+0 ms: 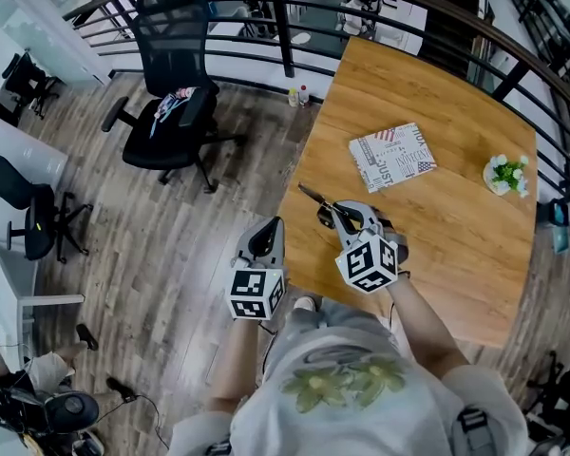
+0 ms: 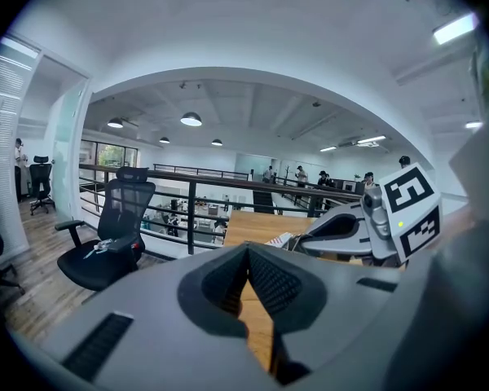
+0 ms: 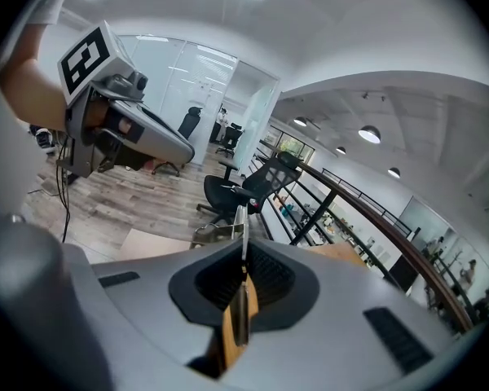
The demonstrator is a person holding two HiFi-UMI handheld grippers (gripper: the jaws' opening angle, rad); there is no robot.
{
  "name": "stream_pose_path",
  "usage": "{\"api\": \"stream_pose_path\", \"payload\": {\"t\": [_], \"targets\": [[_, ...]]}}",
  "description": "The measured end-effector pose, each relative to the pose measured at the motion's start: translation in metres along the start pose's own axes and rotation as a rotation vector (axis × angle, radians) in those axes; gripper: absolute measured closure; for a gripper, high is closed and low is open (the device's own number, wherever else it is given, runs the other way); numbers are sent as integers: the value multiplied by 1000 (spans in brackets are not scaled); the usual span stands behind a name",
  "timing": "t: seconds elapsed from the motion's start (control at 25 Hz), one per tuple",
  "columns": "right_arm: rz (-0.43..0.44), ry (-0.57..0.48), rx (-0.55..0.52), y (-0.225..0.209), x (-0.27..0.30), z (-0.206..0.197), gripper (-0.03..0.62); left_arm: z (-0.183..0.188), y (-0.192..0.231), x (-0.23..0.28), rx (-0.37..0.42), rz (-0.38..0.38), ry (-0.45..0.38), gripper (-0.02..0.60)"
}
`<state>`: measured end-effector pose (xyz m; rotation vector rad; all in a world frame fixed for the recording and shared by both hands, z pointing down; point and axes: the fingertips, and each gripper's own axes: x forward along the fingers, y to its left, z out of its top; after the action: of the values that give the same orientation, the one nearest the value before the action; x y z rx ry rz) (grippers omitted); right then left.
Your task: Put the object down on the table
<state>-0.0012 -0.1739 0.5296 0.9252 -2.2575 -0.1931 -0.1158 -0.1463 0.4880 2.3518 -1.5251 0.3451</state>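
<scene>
The wooden worktop [image 1: 456, 226] lies below the right claw [image 1: 332, 213], which is clenched on a thin flat strip [image 1: 311, 196]. The strip's long axis runs straight forward from the claw, toward the worktop's left edge. The left claw [image 1: 270, 228] is closed on nothing, off the worktop, so lowering seems the right one's job.

Printed booklet [image 1: 392, 157] lies near a small potted plant [image 1: 506, 173]; black office chair [image 1: 171, 103] stands well apart
</scene>
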Motion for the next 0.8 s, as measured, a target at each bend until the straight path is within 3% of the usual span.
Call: {"api": "stream_pose_path", "payload": {"t": [0.8], "targets": [[89, 57, -6, 26, 37, -22, 583, -13, 9, -2, -4, 23, 43, 568]]}}
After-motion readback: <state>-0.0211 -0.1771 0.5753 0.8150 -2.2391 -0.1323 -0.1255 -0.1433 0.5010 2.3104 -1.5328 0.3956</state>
